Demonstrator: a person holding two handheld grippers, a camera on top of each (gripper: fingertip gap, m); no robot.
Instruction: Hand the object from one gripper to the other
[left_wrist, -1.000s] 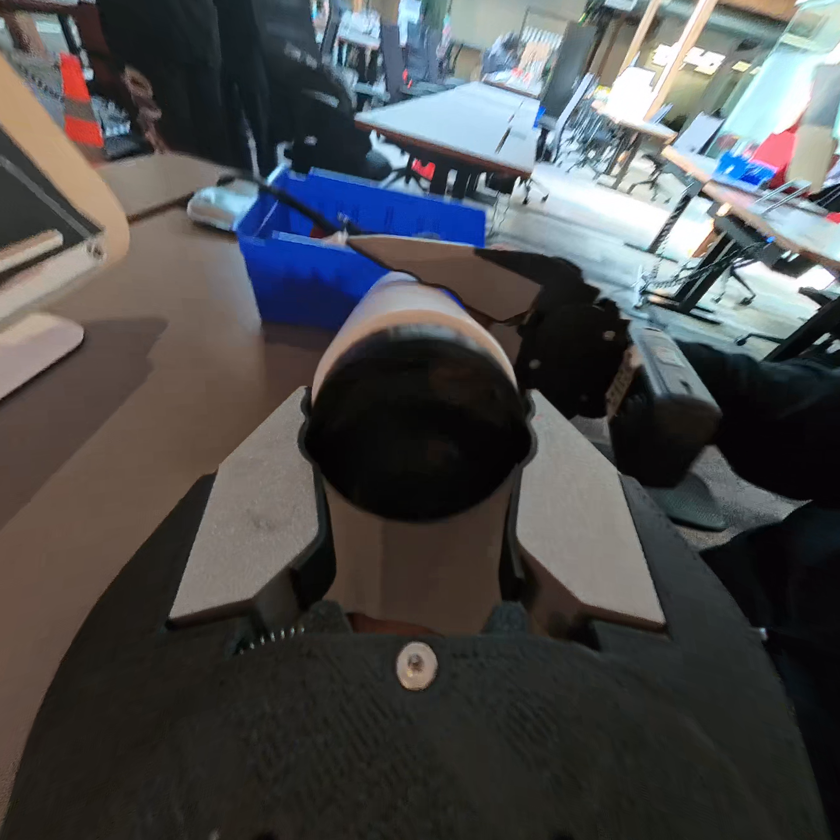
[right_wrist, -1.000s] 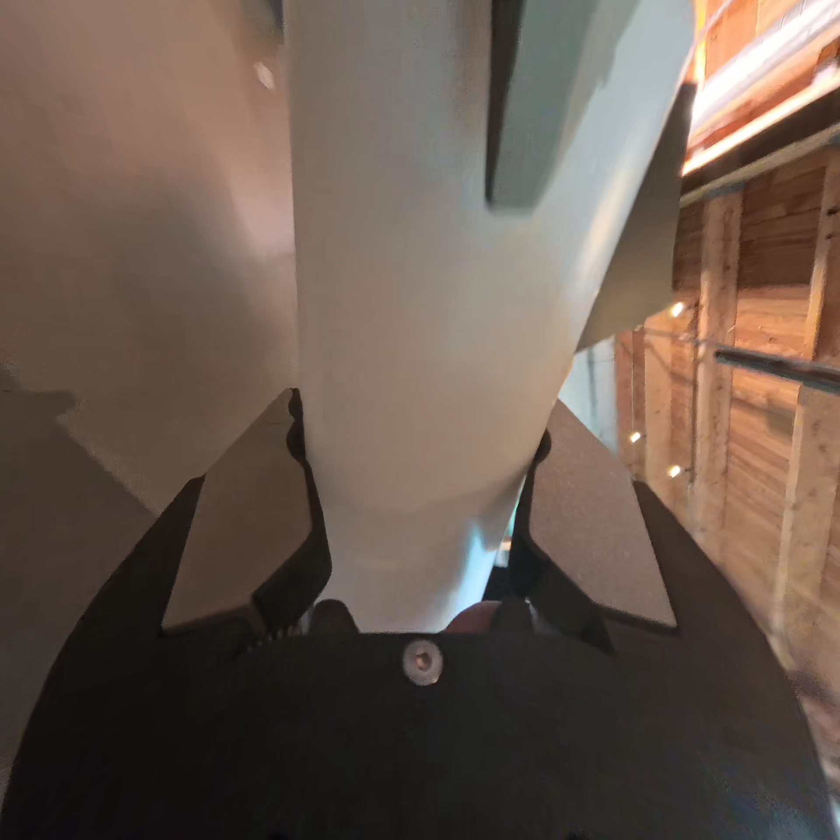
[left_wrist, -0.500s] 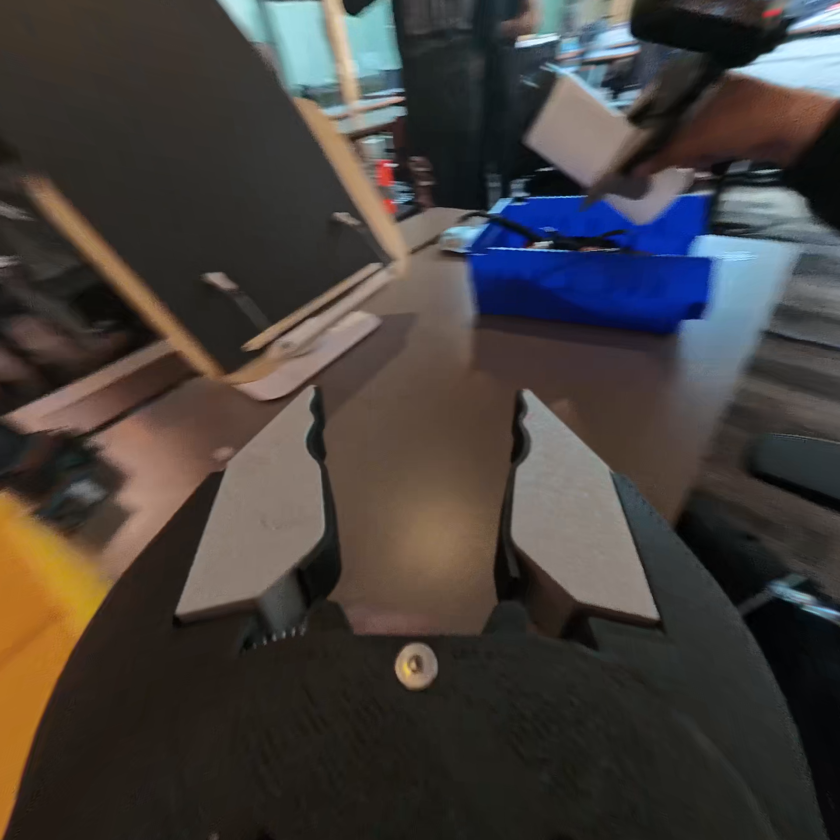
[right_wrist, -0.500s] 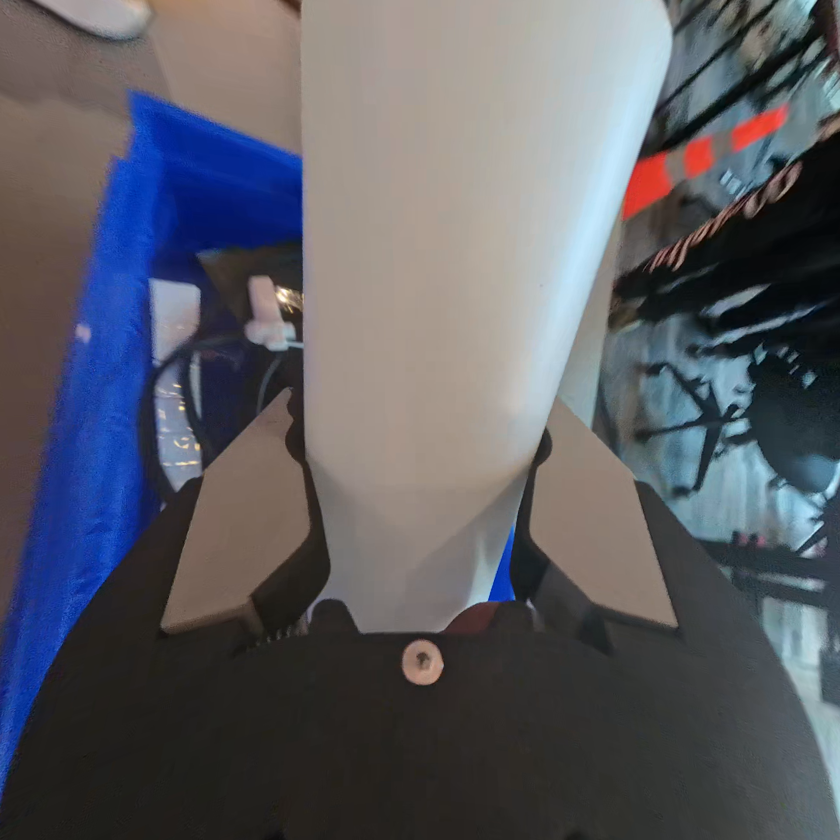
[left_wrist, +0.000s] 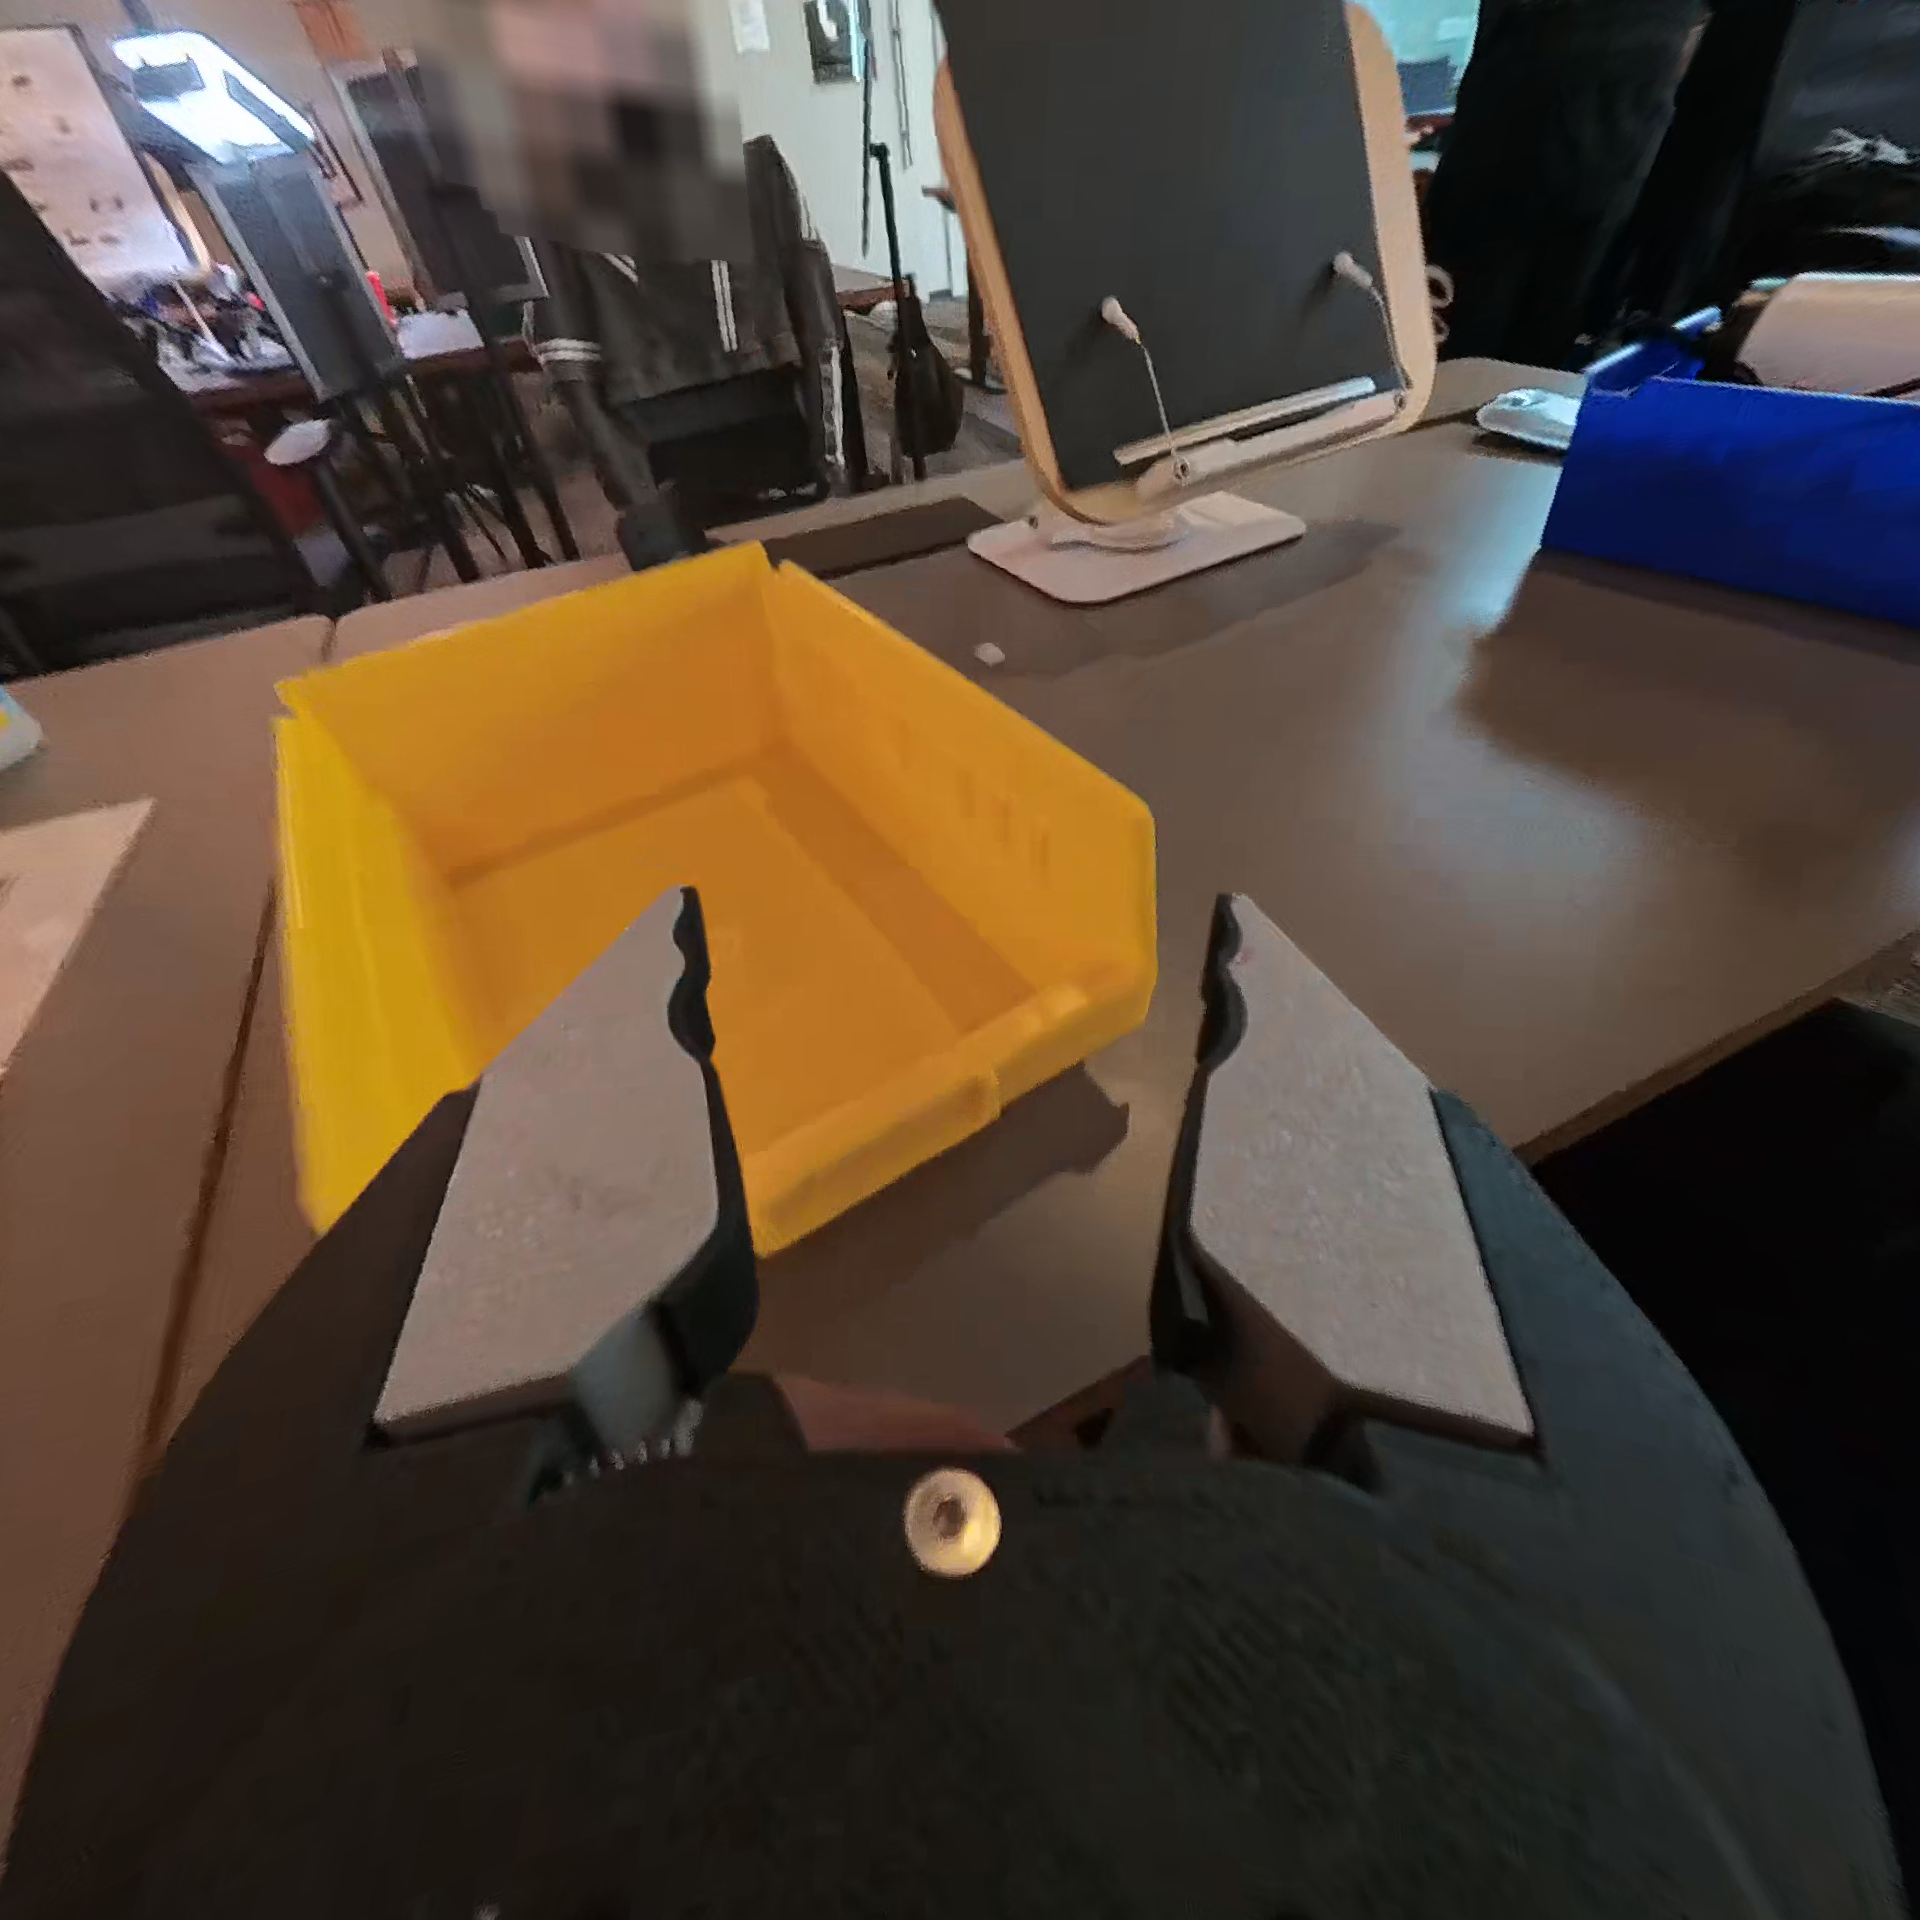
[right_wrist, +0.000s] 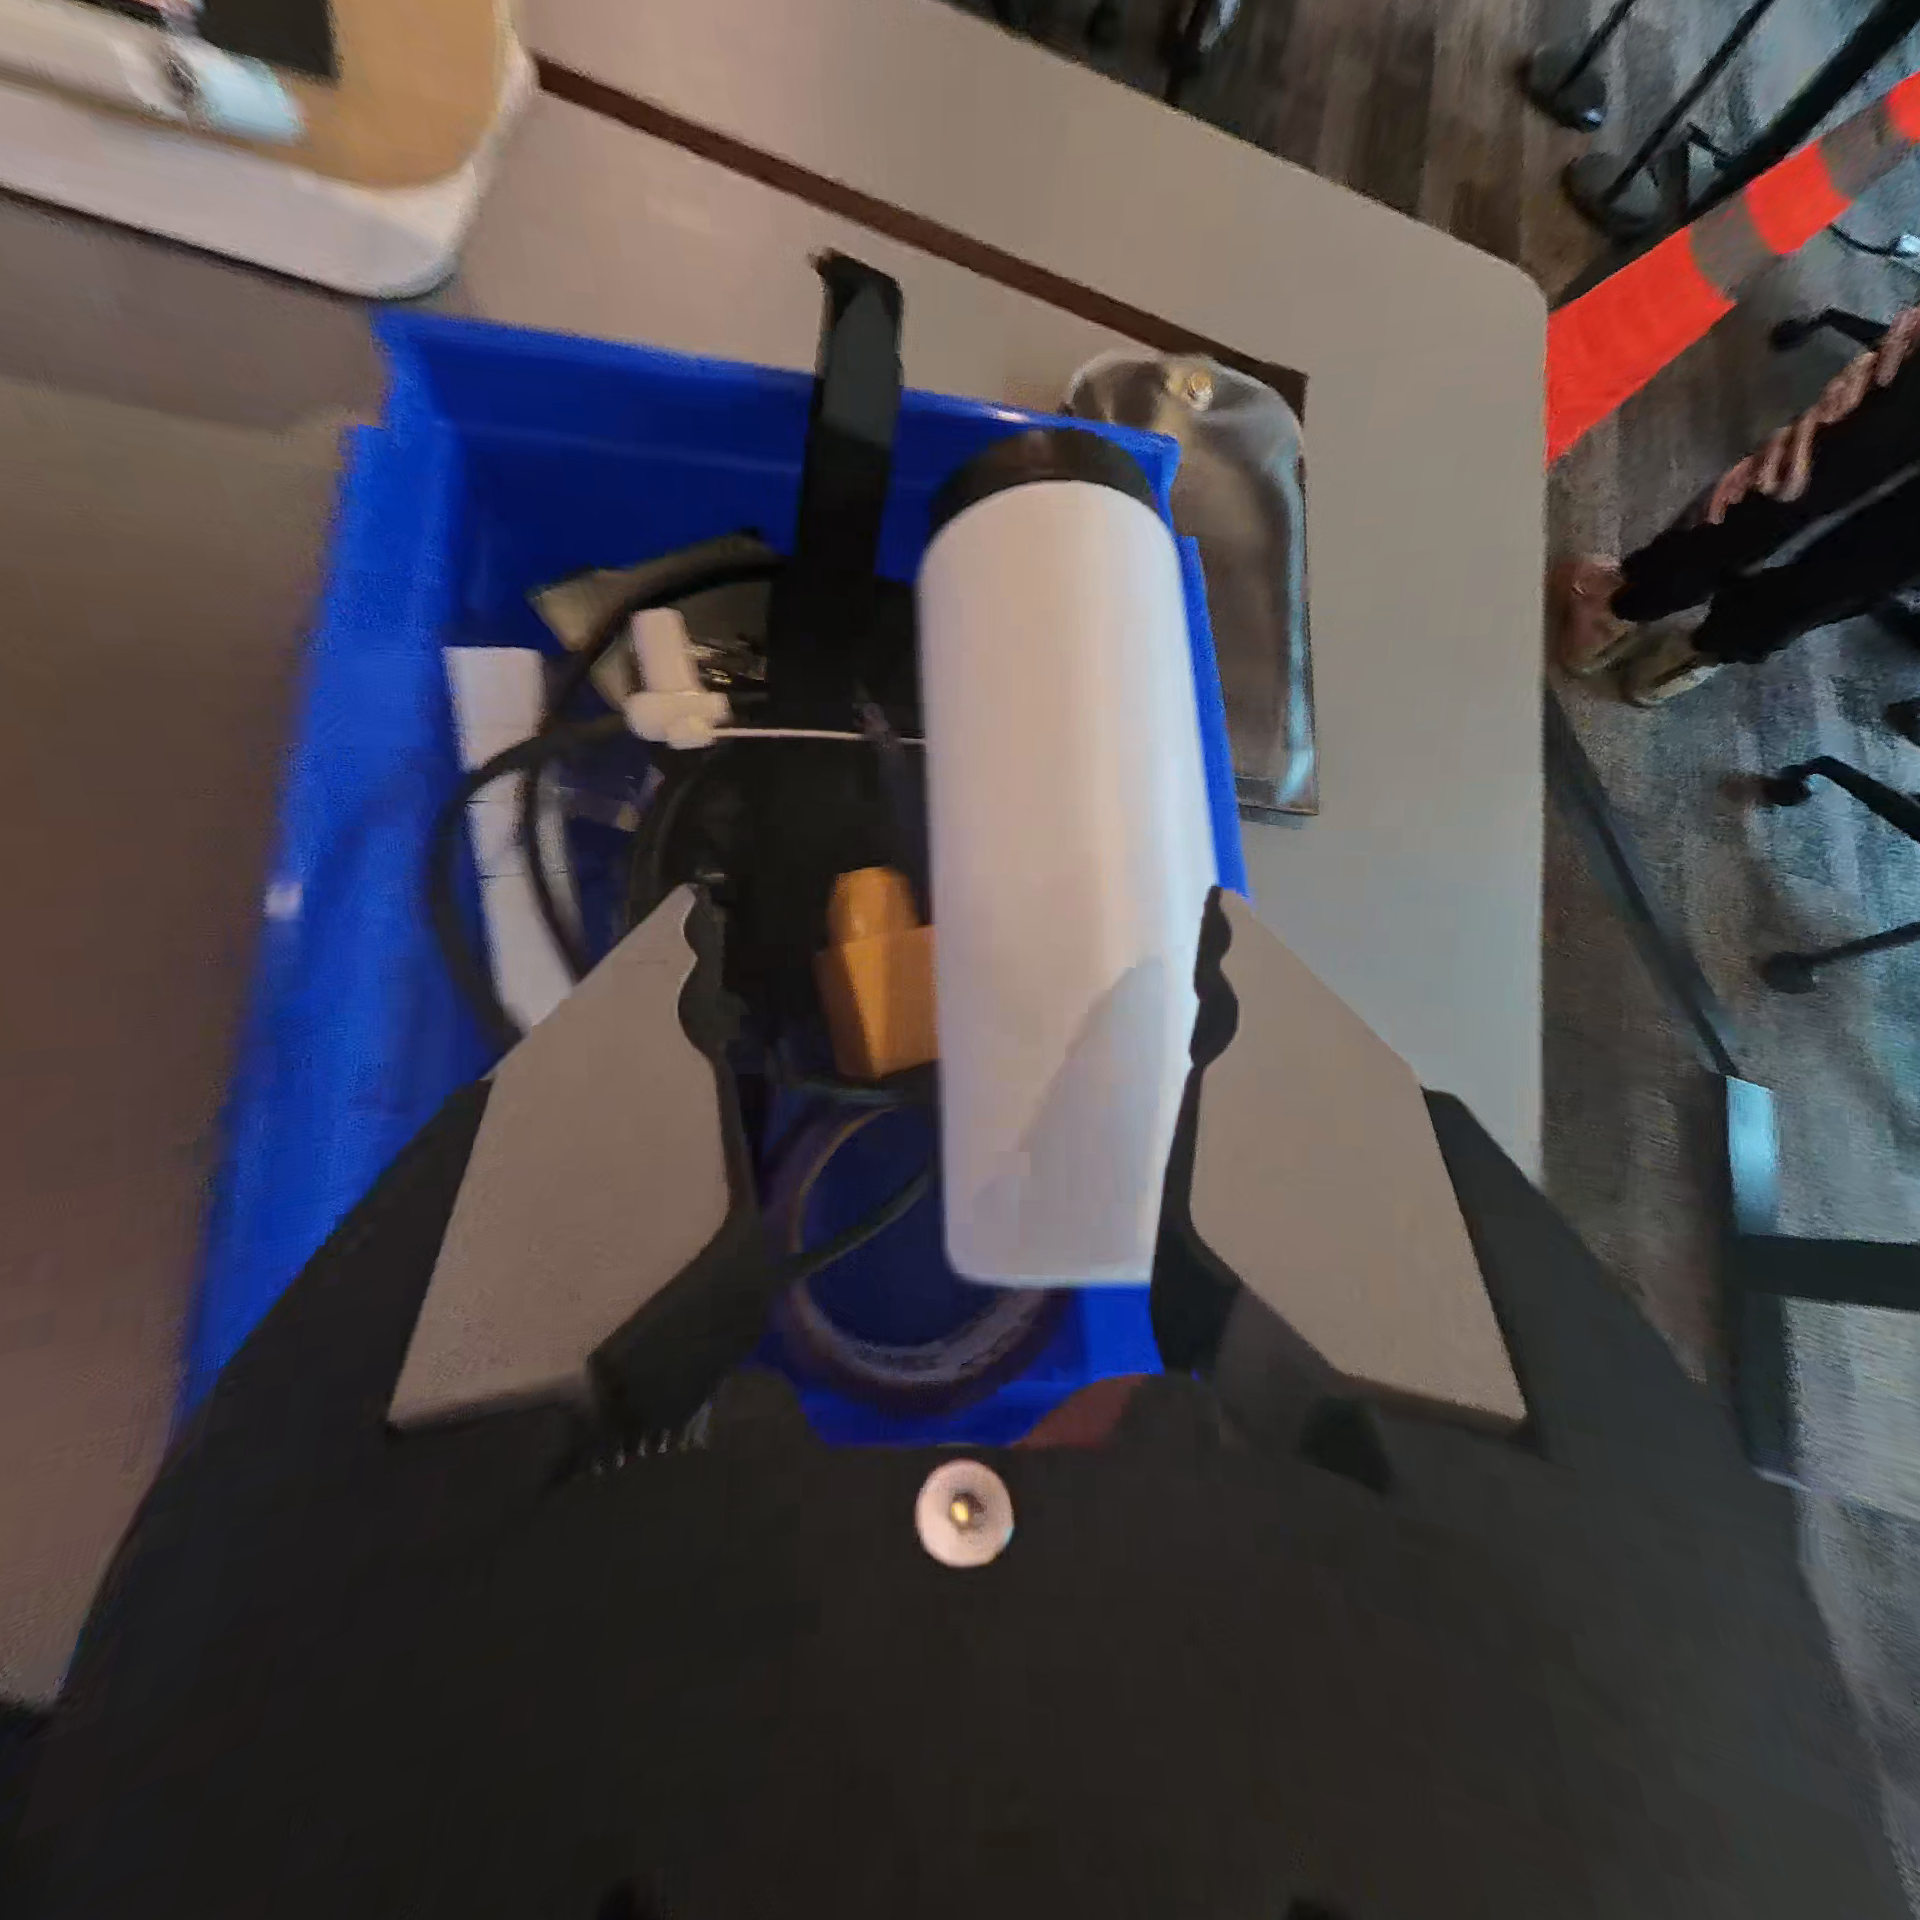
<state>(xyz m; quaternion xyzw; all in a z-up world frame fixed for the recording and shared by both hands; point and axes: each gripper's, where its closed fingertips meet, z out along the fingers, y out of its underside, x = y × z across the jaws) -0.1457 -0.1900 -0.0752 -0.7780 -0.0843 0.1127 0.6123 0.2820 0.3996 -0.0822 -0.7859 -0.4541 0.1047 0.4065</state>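
The white cylinder (right_wrist: 1060, 831) with a black cap at its far end is over the blue bin (right_wrist: 332, 831). It sits between the jaws of my right gripper (right_wrist: 951, 904), close against the right finger. The jaws stand wider than the cylinder and do not clamp it. I cannot tell whether it rests on the bin's contents or is dropping. My left gripper (left_wrist: 956, 914) is open and empty, held above the near edge of an empty yellow bin (left_wrist: 1039, 769) on the brown table.
The blue bin holds cables, a white connector, a tan block (right_wrist: 883, 977) and a black strap; it also shows in the left wrist view (left_wrist: 1745, 520). A dark board on a white stand (left_wrist: 1174, 260) is behind. A clear bag (right_wrist: 1247, 582) lies beside the blue bin. My hands' fingertips stand some 75 cm from each other.
The cylinder went from my left gripper to my right. My right gripper carried it over the blue bin and has now opened. My left gripper swung left to the yellow bin.
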